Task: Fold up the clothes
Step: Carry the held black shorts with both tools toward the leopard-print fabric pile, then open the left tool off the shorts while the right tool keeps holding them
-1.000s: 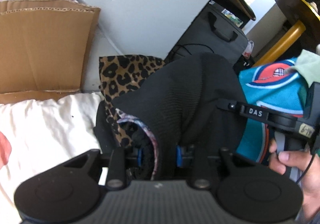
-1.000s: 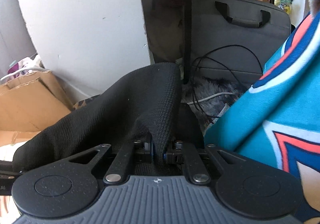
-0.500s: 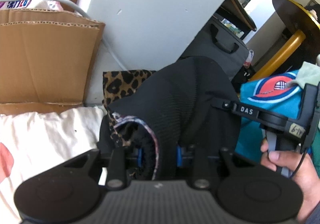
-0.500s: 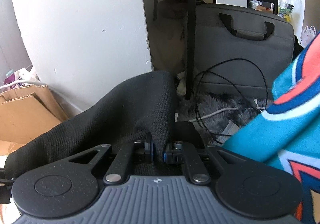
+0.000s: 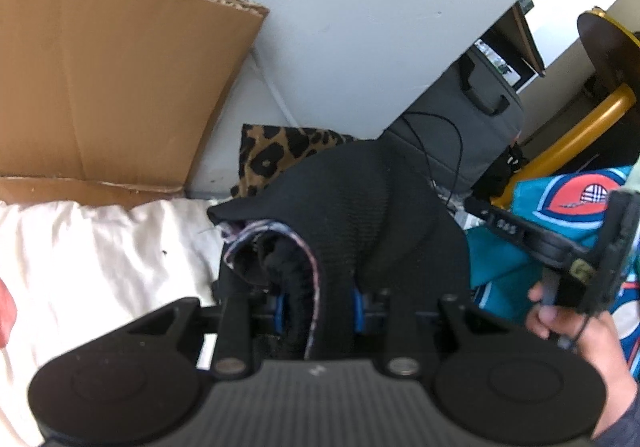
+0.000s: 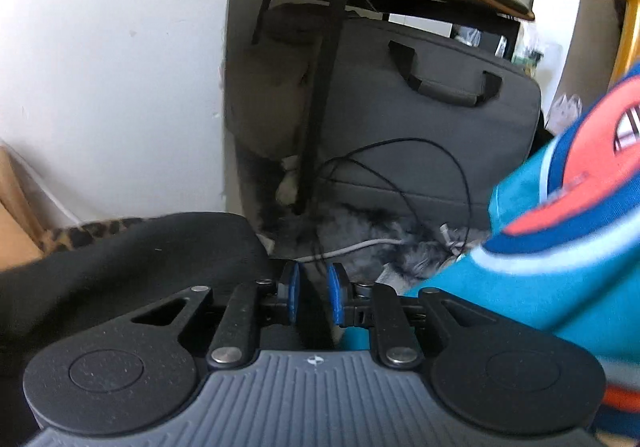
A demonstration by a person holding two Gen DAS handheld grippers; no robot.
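left wrist view first: at the far left a cardboard box [image 5: 120, 79] stands behind the white bedding [image 5: 100, 255], and a leopard-print cloth [image 5: 280, 151] lies at the wall. my left gripper [image 5: 318, 307] is clamped on a bunched edge of the black knit garment [image 5: 360, 215], which humps up just ahead of the pads. further right my right hand [image 5: 576, 331] holds the other tool over the teal jersey [image 5: 560, 203].

right wrist view: the black garment sags at the left, clear of my right gripper [image 6: 314, 297], whose blue pads stand apart with nothing between them. the grey bag [image 6: 420, 119] sits behind, the jersey at the right.

i judge a fold of the black garment is under way; next i need a fresh right-hand pinch on a free edge.
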